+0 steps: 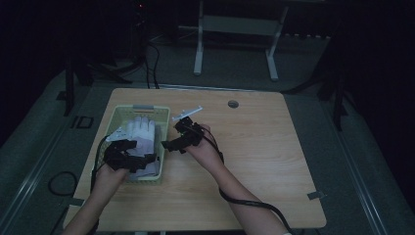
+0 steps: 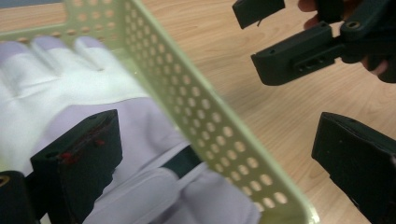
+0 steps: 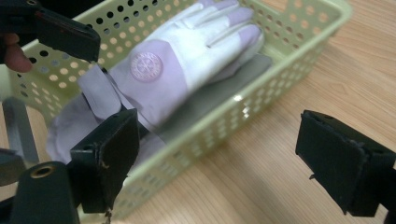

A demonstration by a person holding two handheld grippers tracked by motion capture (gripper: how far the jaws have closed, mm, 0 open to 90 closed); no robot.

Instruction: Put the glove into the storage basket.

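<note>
high view: dim, surroundings near black | gripper views: bright, even | glove [image 2: 56, 88] soft-blurred at 10 o'clock | no glare

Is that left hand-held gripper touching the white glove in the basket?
Apart. The left gripper view shows the left hand-held gripper open astride the basket wall, one jaw above the white glove, gripping nothing.
</note>
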